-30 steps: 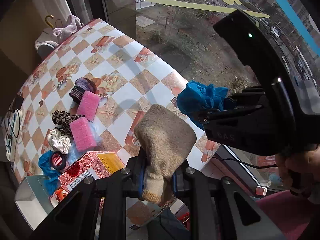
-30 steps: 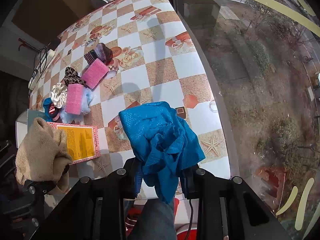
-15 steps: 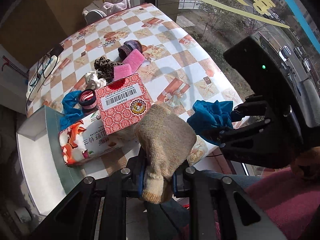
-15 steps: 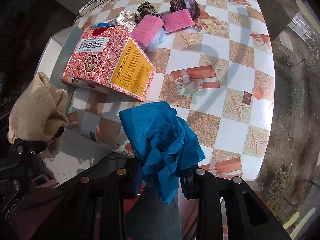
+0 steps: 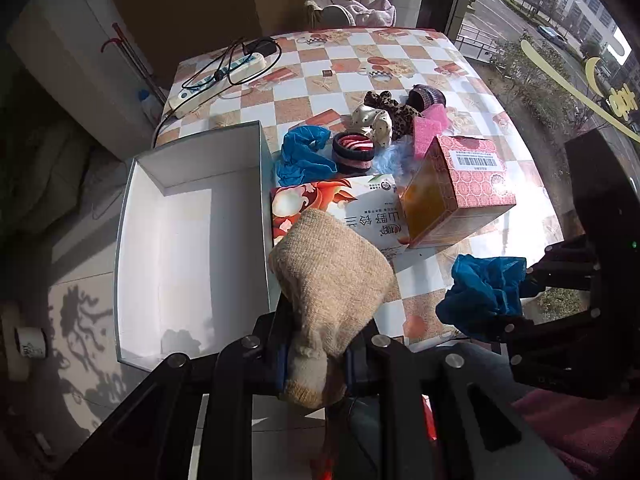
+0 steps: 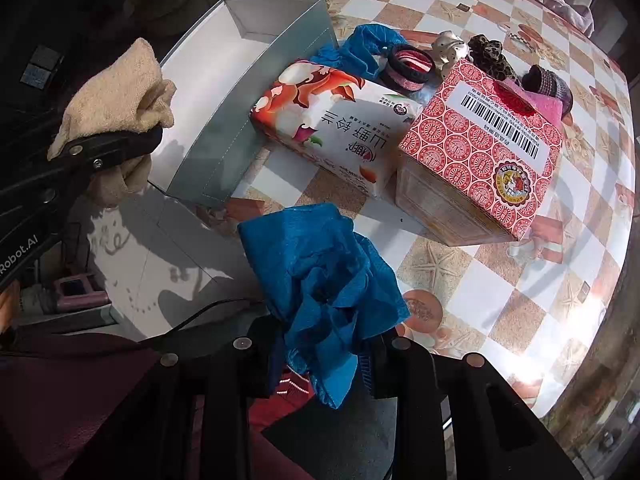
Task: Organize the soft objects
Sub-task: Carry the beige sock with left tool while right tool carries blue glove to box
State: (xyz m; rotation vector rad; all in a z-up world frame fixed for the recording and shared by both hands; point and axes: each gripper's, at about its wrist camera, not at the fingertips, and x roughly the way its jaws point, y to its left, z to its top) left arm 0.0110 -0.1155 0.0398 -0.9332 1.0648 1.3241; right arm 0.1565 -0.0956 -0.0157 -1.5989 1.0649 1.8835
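The left gripper [image 5: 314,360] was clamped tight on a beige sock [image 5: 332,280]. The right gripper [image 6: 322,356] pinched a crumpled blue cloth [image 6: 320,276] beside the white box [image 5: 192,240].

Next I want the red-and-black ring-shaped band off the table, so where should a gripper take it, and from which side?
Judging by its pose, the red-and-black band lies flat with its hole facing up, so come from above and pinch one wall: one finger in the hole, one outside. Take the near rim, facing the tissue pack; the blue cloth and cream scrunchie crowd its other sides.
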